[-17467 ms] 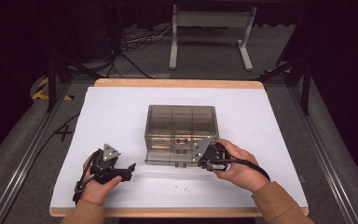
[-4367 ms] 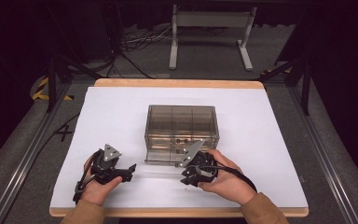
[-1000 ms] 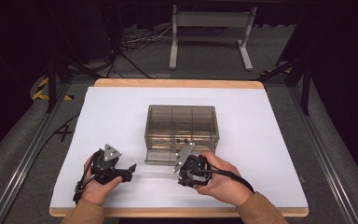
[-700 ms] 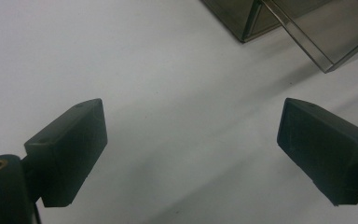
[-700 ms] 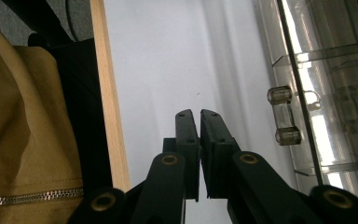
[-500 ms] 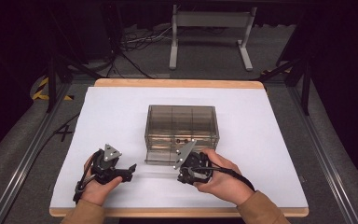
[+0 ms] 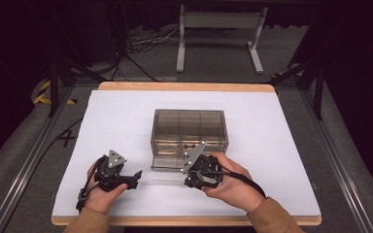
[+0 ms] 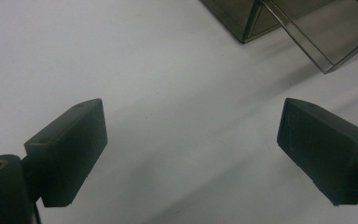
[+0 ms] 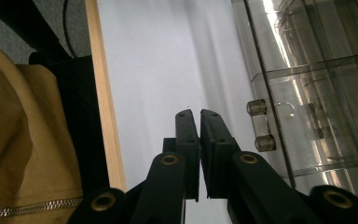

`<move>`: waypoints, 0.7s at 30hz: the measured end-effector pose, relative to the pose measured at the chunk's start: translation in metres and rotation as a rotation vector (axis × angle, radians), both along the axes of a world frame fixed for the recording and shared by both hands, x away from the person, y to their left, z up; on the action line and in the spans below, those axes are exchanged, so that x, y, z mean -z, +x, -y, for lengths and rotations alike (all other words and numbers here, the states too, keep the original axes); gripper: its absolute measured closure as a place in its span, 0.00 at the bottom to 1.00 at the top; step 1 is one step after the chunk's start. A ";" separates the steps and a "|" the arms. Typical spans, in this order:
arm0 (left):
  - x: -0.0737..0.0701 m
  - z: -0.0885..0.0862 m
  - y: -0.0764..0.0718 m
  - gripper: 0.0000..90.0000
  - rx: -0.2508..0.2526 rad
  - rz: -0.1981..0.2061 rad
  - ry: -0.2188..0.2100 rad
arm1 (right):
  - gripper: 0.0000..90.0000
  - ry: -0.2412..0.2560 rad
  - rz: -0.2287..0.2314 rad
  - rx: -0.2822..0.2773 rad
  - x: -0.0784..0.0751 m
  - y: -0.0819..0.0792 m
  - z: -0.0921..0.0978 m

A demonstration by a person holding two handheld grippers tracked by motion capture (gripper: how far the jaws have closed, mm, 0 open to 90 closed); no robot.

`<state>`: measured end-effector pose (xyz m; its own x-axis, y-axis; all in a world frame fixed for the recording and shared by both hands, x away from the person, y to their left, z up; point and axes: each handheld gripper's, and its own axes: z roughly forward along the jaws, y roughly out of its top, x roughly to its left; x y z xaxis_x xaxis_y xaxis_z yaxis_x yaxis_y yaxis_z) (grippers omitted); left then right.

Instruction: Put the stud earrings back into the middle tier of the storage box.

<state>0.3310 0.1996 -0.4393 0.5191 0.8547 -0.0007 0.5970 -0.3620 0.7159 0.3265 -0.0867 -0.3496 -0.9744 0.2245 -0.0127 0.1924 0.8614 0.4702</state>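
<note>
Clear drawer cabinet [image 7: 189,132] sits mid-bench [image 7: 281,160] on the white cover. Right tongs [image 7: 190,178] just at the cabinet's near front, jaws pressed together, holding nothing; a small clear drawer handle [image 9: 261,125] lies just beside them. Left tongs [image 7: 135,177] rest on the bench, off the cabinet's near left corner, jaws spread wide, empty.
</note>
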 end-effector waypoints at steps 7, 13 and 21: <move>0.000 0.000 0.000 0.10 0.001 0.000 -0.001 | 0.96 0.025 -0.005 0.052 -0.004 0.005 0.002; 0.000 0.000 0.000 0.10 0.000 0.001 -0.002 | 0.96 0.039 0.006 0.076 -0.007 0.011 0.003; 0.000 0.000 0.000 0.10 0.002 0.001 0.000 | 0.96 0.054 0.007 0.114 -0.011 0.019 0.007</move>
<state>0.3312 0.2000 -0.4394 0.5205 0.8538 -0.0005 0.5959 -0.3628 0.7164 0.3457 -0.0934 -0.3389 -0.9424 0.3346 -0.0038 0.2846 0.8073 0.5169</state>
